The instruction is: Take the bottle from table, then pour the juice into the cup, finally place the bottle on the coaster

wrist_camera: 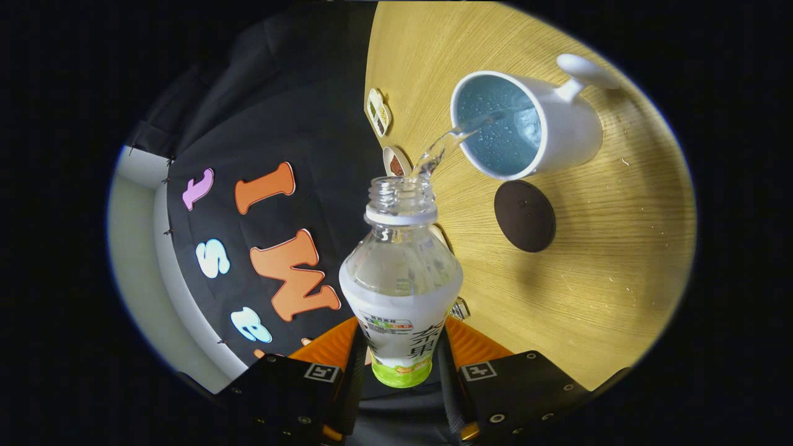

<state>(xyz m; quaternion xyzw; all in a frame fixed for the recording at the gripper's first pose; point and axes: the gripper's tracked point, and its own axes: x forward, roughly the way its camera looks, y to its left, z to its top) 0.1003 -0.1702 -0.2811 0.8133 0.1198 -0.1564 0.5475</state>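
The bottle (401, 279) is clear plastic with no cap on it, a white ring round the neck, and a white label wrapped around the lower body that ends in a green band at the bottom. It sits between the two fingers of the gripper (403, 362), which press on the labelled part from both sides, so the jaws are closed tight on it with only the bottle's width between them. The bottle is tipped toward the cup (526, 121), and a thin clear stream (443, 145) runs from its mouth across the gap and into the cup's opening.

The cup is white outside and pale blue inside, with droplets on the inner wall and a handle on the side away from the bottle. It stands on a light wooden table (595, 260), beyond the fingers. A dark round coaster (525, 215) lies flat just beside the cup, apart from it, between the cup and the bottle's shoulder.

Near the table's edge, just past the bottle's mouth, lie two small things: a little divided tray (379, 111) and a small round dish (396, 162). The table past the coaster is bare wood.
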